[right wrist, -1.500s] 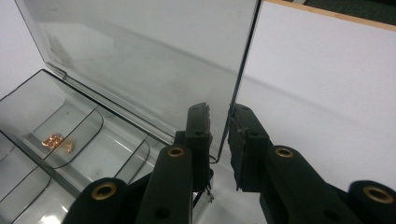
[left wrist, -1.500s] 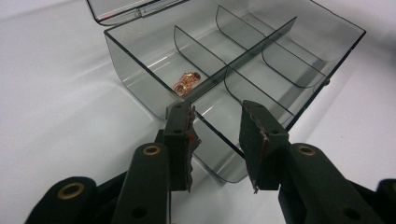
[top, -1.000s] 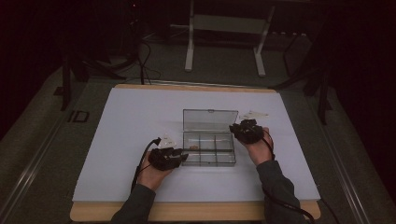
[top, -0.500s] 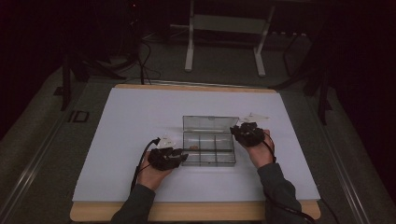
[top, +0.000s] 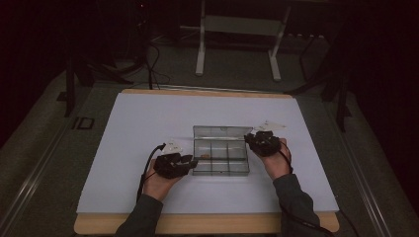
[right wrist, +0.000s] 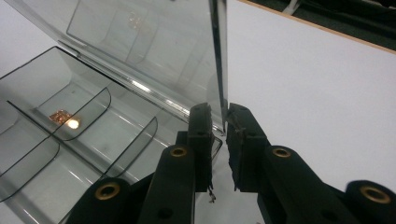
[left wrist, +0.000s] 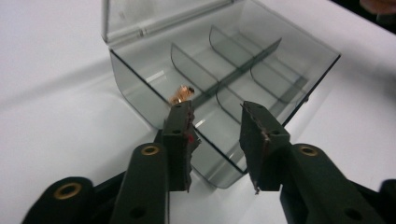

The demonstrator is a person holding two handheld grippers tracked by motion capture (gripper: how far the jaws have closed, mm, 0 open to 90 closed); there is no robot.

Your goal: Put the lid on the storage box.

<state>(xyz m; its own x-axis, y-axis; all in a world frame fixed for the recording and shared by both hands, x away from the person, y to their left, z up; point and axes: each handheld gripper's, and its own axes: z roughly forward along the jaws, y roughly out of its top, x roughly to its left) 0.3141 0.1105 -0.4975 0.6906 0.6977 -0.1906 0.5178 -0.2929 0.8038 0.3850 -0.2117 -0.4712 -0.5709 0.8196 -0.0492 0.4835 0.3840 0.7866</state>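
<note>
A clear smoky plastic compartment box (top: pixel 220 172) sits mid-table on the white sheet, its hinged lid (top: pixel 220 132) raised at the back. A small orange-copper piece (top: pixel 206 156) lies in the back left compartment, also seen as an orange piece (left wrist: pixel 182 93) and a glinting piece (right wrist: pixel 62 117). My left gripper (top: pixel 191 160) is open at the box's left end; its jaws (left wrist: pixel 217 114) straddle the near corner of the box wall (left wrist: pixel 135 88). My right gripper (top: pixel 252 139) is at the lid's right end, its jaws (right wrist: pixel 224 116) shut on the side edge of the lid (right wrist: pixel 154 46).
The white sheet (top: pixel 148 123) covers a wooden table whose front edge (top: pixel 207 223) is near the person. A white metal stand (top: pixel 237 44) and cables (top: pixel 148 64) are on the floor behind the table. The box's other compartments hold nothing.
The lid's top edge has dropped lower, and my right gripper has come down and nearer with it. The left gripper and box have stayed put.
</note>
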